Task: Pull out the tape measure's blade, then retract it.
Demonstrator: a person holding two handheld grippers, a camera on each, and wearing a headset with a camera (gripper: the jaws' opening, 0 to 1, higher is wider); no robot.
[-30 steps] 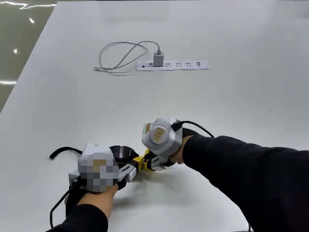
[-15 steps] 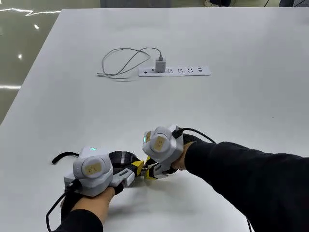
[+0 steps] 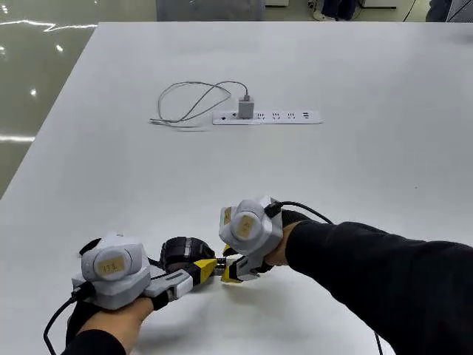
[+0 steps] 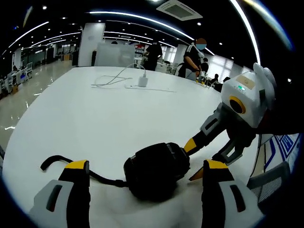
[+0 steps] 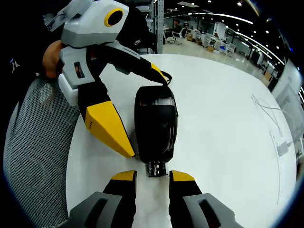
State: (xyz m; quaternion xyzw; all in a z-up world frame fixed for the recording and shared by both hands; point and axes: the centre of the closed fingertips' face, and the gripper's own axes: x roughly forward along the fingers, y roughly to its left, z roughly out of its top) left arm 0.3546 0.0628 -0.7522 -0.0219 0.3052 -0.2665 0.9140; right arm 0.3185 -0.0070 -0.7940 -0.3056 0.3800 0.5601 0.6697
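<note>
The tape measure (image 4: 156, 168) lies on the table (image 3: 355, 170) between the spread jaws of the left gripper (image 4: 145, 165), nearer its right jaw. Its strap (image 4: 107, 179) trails out past the left jaw. The right gripper (image 5: 153, 176) faces it from the opposite side, with the blade hook (image 5: 156, 168) just ahead of its parted jaw tips. Well beyond both grippers lies a power strip (image 3: 270, 117), a charger (image 3: 246, 109) plugged in at its left end and a cable (image 3: 188, 100) looped further left.

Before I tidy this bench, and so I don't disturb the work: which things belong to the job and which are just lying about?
In the job: tape measure; left gripper, fingers either side of it; right gripper, fingers at the blade tip.
Lying about: power strip; charger plugged into it; white cable.
</note>
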